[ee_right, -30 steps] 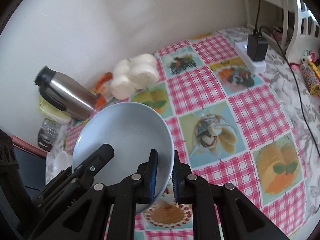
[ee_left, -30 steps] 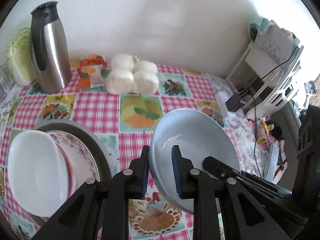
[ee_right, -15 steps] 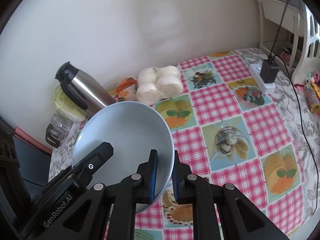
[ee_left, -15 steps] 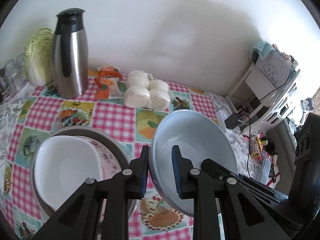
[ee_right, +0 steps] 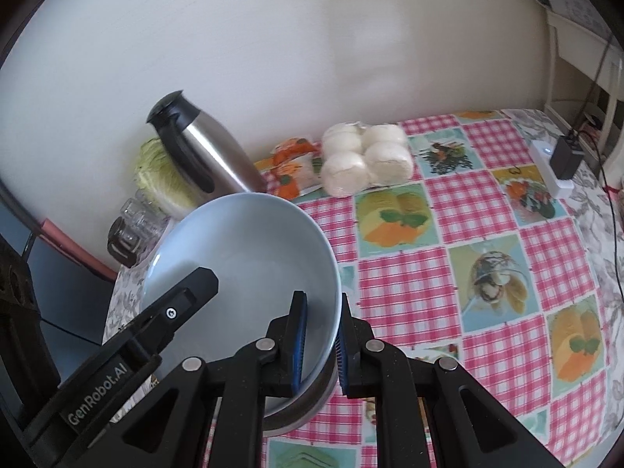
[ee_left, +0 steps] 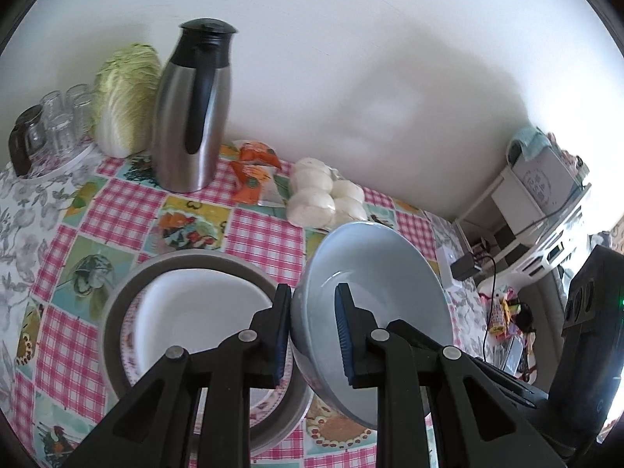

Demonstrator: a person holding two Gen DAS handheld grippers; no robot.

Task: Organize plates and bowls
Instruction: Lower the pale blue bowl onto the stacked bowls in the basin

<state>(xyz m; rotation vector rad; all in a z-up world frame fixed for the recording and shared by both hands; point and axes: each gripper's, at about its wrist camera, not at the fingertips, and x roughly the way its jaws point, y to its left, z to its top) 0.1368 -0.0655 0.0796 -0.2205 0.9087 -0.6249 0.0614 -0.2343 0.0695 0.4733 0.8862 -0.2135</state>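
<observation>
Both grippers hold the one pale blue bowl (ee_left: 374, 312) by opposite sides of its rim; the left gripper (ee_left: 314, 329) is nearly shut with the bowl's wall pinched between its blue pads, and the right gripper (ee_right: 320, 341) is clamped tighter on the far side of the rim, one pad inside the bowl and one outside; the bowl hangs tilted, clear of the checked surface (ee_right: 468, 234).

Over the last second the pair has carried the bowl across and a little upward, with no change in either grip; the stack that sat off to the left of the left gripper now lies right below and beside it; the steel flask (ee_left: 191, 117) and the cabbage (ee_left: 124, 97) have slid toward the middle of the left view. That stack is a grey dish (ee_left: 117, 304) holding a patterned plate (ee_left: 130, 345) with a white bowl (ee_left: 195, 312) on top; I judge the blue bowl is being brought over to nest there.

Much is masked; the left gripper covers the near half of the stack, so how its pieces sit there is unclear; in the right view only a grey edge shows under the bowl, and the stack's top is hidden; whether the bowl's underside already touches the stack I cannot tell; the jars (ee_left: 58, 117) at the far left are blurred.
</observation>
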